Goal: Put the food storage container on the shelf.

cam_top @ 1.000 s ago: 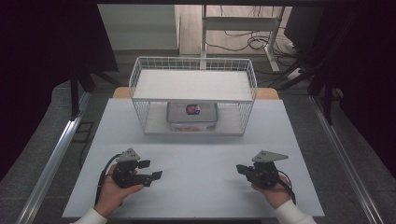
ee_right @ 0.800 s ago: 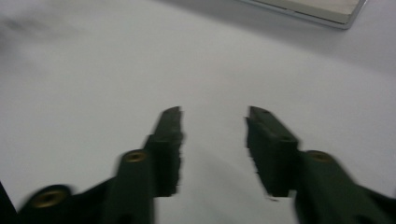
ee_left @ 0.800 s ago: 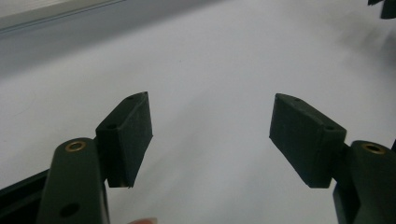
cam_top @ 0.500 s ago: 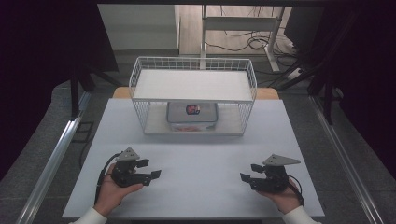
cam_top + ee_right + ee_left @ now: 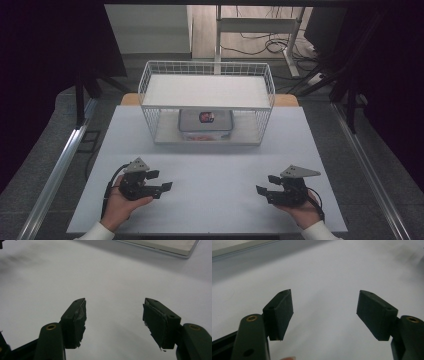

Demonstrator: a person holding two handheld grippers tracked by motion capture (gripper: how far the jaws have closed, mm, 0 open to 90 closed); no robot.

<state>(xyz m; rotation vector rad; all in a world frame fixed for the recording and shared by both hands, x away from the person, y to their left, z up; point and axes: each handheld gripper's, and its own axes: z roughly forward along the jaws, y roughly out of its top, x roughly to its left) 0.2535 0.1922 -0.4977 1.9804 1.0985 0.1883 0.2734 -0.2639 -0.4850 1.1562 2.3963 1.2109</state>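
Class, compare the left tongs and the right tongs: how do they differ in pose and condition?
The left tongs point right toward the table's middle; the right tongs point left. The left tongs' pads look smooth; the right tongs' pads look frayed. The right tongs have just been opening. Both stand open, empty.

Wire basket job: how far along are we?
Done: a packaged item already sits inside the wire basket. In hand: nothing. The left gripper and right gripper rest open and empty on the table; the right's jaws have just been opening, nothing between them. Left: nothing visible outside the basket to move.
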